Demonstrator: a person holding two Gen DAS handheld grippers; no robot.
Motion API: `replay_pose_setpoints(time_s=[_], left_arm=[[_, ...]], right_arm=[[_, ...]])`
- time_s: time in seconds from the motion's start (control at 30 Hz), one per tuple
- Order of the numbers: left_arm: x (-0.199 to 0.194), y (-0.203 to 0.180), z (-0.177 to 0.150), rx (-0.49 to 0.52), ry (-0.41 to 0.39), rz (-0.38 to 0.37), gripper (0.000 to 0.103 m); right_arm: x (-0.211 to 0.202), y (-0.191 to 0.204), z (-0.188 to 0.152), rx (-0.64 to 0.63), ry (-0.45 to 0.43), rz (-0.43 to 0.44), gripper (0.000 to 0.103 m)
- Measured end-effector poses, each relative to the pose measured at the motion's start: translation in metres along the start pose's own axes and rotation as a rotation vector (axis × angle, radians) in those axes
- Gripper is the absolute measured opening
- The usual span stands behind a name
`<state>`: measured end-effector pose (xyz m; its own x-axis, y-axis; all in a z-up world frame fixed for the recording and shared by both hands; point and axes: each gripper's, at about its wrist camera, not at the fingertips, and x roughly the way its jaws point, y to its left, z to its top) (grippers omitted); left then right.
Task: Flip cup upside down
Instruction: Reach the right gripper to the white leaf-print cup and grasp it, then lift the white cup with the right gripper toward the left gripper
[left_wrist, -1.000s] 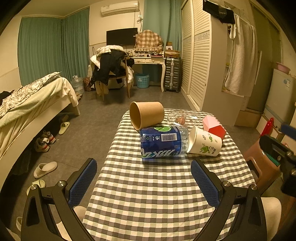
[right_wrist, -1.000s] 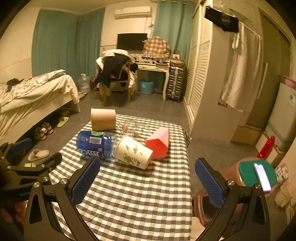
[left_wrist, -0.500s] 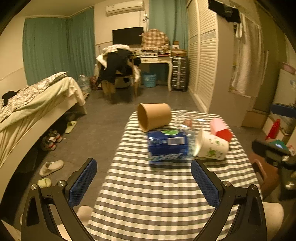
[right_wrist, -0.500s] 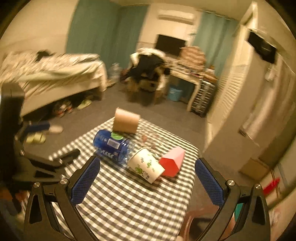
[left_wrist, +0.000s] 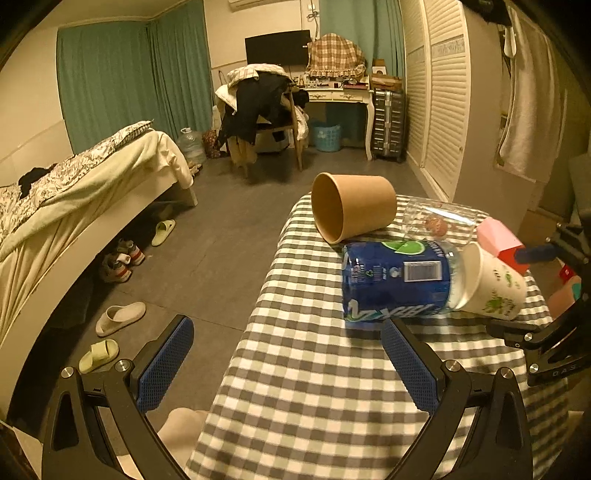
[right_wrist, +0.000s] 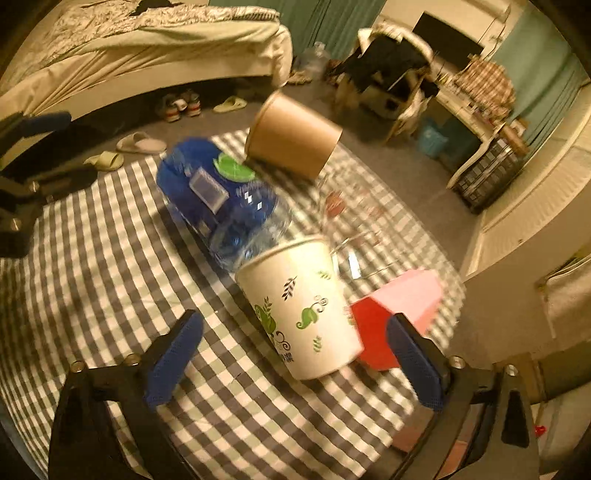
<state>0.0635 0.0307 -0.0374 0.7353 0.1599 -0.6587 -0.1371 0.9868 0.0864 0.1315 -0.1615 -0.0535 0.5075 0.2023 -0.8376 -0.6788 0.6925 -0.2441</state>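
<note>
One white leaf-printed cup (right_wrist: 303, 310) lying sideways on checkered worktop (right_wrist: 92, 266), mouth against blue bottle (right_wrist: 218, 195). Right gripper (right_wrist: 295, 354) jaws apart, empty; left gripper (left_wrist: 284, 365) likewise. Slippers (left_wrist: 120, 317) clearest in left view.

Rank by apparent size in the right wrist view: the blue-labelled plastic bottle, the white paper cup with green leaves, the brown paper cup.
1. Blue-labelled plastic bottle
2. White paper cup with green leaves, though nearer the camera, so unsure
3. Brown paper cup
</note>
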Motion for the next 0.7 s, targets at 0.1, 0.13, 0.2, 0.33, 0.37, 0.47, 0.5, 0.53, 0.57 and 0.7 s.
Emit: replay_pose_setpoints(time_s=[0.1,0.13,0.2,0.33,0.37,0.47,0.5,0.53,0.57,0.7], left_arm=[[0.01,-0.001,0.001,0.005,0.007,-0.004,0.103],[0.013,-0.001,0.001,0.005,0.01,-0.004,0.103],[0.018,-0.002,0.002,0.006,0.017,-0.004,0.103],[0.025,-0.002,0.002,0.006,0.034,-0.006,0.103],[0.025,-0.002,0.001,0.007,0.036,-0.007,0.103],[0.026,-0.001,0.0,0.004,0.043,-0.012,0.103],[0.025,0.0,-0.001,0.002,0.044,-0.017,0.103],[0.023,0.0,-0.002,0.001,0.042,-0.023,0.103],[0.02,0.001,-0.003,-0.001,0.036,-0.031,0.103],[0.002,0.004,-0.004,-0.006,0.008,-0.063,0.103]], right_arm=[[0.012,-0.004,-0.001,-0.012,0.009,0.012,0.088],[0.015,-0.004,0.0,-0.019,0.008,0.021,0.088],[0.021,-0.004,0.001,-0.031,0.014,0.032,0.088],[0.036,-0.001,0.008,-0.069,0.037,0.009,0.076],[0.039,0.0,0.008,-0.076,0.049,0.009,0.069],[0.043,0.004,0.011,-0.08,0.071,-0.009,0.067],[0.043,0.005,0.011,-0.077,0.076,-0.016,0.066],[0.04,0.005,0.011,-0.072,0.079,-0.019,0.066],[0.037,0.006,0.011,-0.062,0.079,-0.018,0.066],[0.006,0.016,0.009,-0.02,0.071,-0.027,0.066]])
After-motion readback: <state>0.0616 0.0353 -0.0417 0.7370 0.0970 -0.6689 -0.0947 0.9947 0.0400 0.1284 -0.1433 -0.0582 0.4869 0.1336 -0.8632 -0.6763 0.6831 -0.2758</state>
